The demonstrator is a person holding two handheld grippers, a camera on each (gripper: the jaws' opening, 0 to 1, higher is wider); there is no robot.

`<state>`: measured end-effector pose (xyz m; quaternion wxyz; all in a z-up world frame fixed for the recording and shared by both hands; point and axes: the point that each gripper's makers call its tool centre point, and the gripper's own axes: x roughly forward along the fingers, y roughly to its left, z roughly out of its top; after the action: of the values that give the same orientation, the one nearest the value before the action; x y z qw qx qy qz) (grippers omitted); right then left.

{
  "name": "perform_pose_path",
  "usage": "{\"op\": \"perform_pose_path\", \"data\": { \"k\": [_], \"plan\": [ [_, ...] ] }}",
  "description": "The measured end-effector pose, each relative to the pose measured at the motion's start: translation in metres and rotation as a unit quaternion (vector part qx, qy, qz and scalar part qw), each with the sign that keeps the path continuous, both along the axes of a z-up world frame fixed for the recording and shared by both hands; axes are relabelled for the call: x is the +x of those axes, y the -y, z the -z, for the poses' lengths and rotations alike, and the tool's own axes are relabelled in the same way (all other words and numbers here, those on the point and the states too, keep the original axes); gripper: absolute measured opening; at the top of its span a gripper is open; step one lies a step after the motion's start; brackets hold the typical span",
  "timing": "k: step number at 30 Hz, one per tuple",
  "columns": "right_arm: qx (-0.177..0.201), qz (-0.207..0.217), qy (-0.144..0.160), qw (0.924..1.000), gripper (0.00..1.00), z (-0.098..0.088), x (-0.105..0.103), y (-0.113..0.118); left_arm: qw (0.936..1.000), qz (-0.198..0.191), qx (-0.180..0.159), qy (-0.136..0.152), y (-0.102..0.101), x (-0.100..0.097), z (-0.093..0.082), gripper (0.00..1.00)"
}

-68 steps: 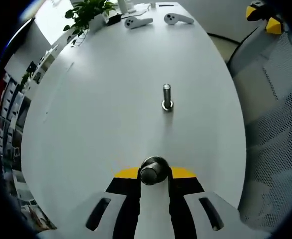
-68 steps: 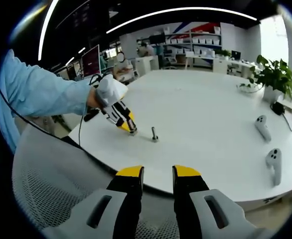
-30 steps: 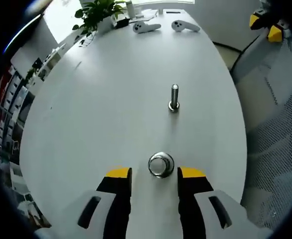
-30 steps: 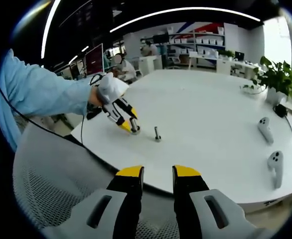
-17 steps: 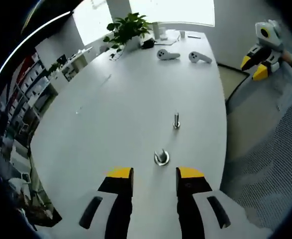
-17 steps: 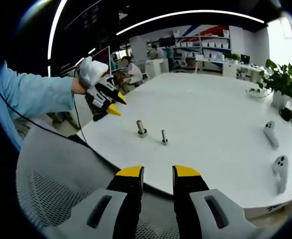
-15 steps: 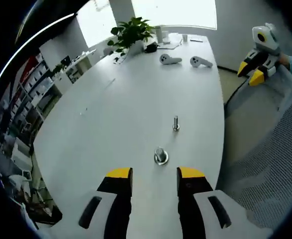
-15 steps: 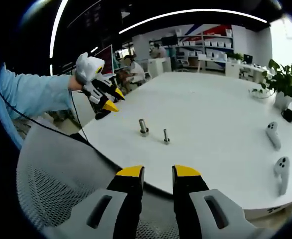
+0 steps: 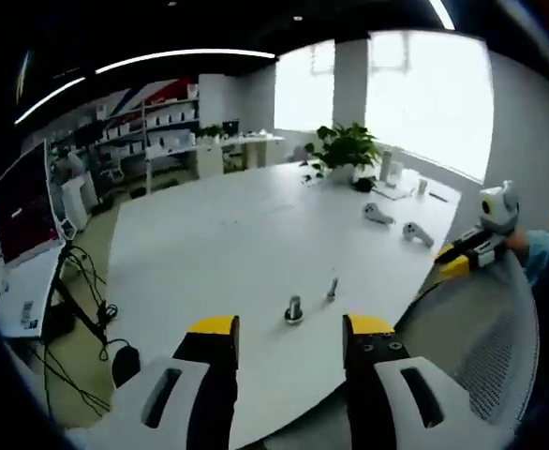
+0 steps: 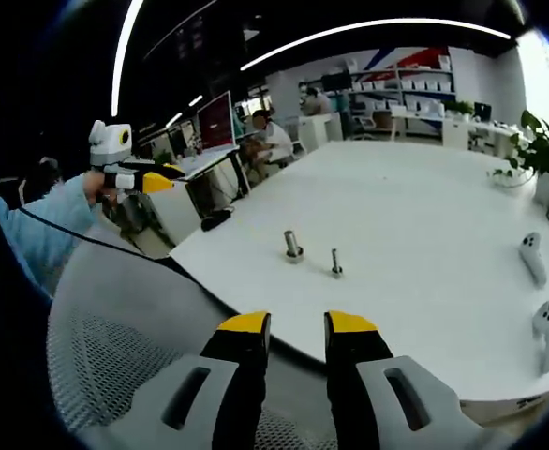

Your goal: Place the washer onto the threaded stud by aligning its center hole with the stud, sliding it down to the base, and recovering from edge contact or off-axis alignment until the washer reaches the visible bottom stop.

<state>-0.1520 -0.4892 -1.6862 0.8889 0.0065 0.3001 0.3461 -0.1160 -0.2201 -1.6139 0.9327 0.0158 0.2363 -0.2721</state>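
On the white table point(image 9: 209, 234) stands a short thick metal stud point(image 9: 294, 309) with a wider ring, the washer, around its base. A thinner stud point(image 9: 332, 289) stands just right of it. My left gripper point(image 9: 291, 328) is open and empty, well back from the table edge. In the right gripper view the thick stud point(image 10: 293, 247) and the thin stud point(image 10: 335, 263) stand near the table's point(image 10: 424, 197) near edge. My right gripper point(image 10: 298, 326) hangs off the table, its jaws a little apart with nothing between them. The left gripper point(image 10: 167, 178) shows far left, held by a hand in a blue sleeve.
Two white controllers point(image 9: 378, 215) point(image 9: 413, 234) lie toward the table's right end, beyond them a potted plant point(image 9: 345, 150). A mesh chair back point(image 10: 115, 366) sits below my right gripper. A monitor point(image 9: 17, 202) and cables stand left of the table. People sit in the background point(image 10: 270, 136).
The left gripper let go of the thick stud, left it standing by the thin one, then pulled back off the table. The right gripper kept its place.
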Motion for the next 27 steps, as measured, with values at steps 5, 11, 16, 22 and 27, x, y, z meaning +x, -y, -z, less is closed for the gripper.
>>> {"op": "perform_pose_path", "data": {
  "k": [5, 11, 16, 22, 27],
  "plan": [
    [0.017, -0.011, 0.012, 0.9997, 0.24, -0.006, 0.0, -0.004, 0.9947, -0.075, -0.032, 0.063, 0.0, -0.018, -0.015, 0.64],
    [0.033, -0.012, 0.041, 0.9986, 0.24, -0.015, 0.003, -0.005, 0.9906, -0.107, -0.03, 0.081, 0.007, -0.036, -0.006, 0.83],
    [0.038, -0.008, 0.051, 0.9979, 0.24, -0.018, 0.005, -0.005, 0.9865, -0.127, -0.064, 0.08, 0.007, -0.038, 0.001, 0.94],
    [0.029, -0.014, 0.038, 0.9987, 0.25, -0.013, 0.003, -0.006, 0.9881, -0.124, -0.056, 0.072, 0.01, -0.033, 0.014, 0.99],
    [0.025, -0.004, 0.009, 0.9996, 0.26, -0.005, 0.0, -0.003, 0.9898, -0.123, -0.062, 0.035, 0.01, -0.027, 0.03, 0.99]
  ]
}}
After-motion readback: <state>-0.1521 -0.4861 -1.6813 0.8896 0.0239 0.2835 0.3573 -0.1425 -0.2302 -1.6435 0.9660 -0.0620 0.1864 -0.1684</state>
